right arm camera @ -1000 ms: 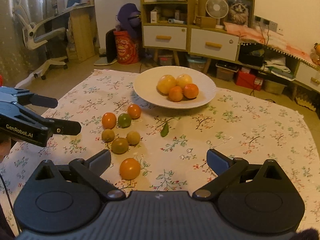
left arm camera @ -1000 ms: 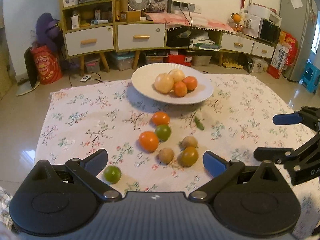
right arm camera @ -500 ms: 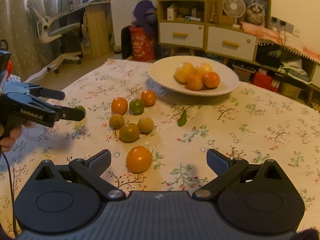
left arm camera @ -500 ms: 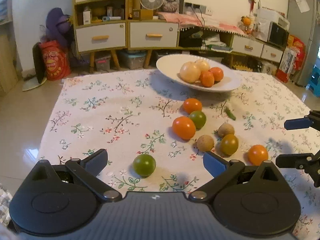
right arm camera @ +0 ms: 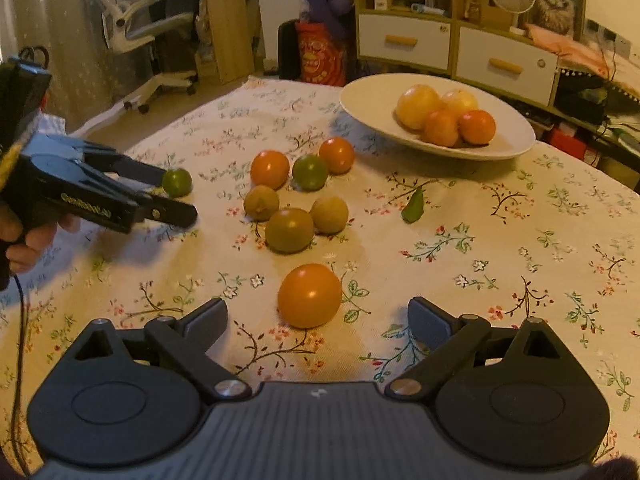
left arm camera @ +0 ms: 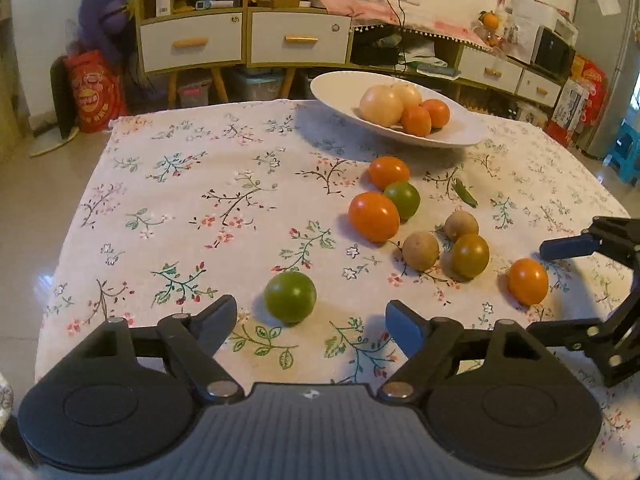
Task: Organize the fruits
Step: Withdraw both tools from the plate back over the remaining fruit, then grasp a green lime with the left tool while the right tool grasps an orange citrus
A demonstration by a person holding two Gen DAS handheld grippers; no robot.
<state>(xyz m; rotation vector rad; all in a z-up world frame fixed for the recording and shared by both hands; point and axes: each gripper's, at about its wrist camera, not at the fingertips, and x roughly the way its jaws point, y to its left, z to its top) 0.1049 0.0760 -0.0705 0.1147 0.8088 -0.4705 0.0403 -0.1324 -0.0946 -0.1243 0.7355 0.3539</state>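
A green fruit [left arm camera: 290, 297] lies on the flowered tablecloth [left arm camera: 200, 208] just ahead of my left gripper [left arm camera: 312, 316]. Its jaws are closing with the fruit between them, and the pads stand clear of it. In the right wrist view the same gripper [right arm camera: 178, 196] flanks that green fruit [right arm camera: 177, 182]. An orange fruit [right arm camera: 310, 295] sits between the tips of my right gripper [right arm camera: 318, 314], whose jaws are also closing without touching it. A white plate [right arm camera: 368, 104] at the back holds several pale and orange fruits.
Several loose orange, green and brownish fruits [left arm camera: 420, 250] cluster between the two grippers. A green leaf [left arm camera: 464, 192] lies near the plate [left arm camera: 460, 136]. Cabinets, a fan and an office chair stand beyond the table's far edge.
Both grippers have sunk toward the cloth and closed in on their fruits. The green fruit has come between the left fingers. Both pairs of jaws stand narrower than before.
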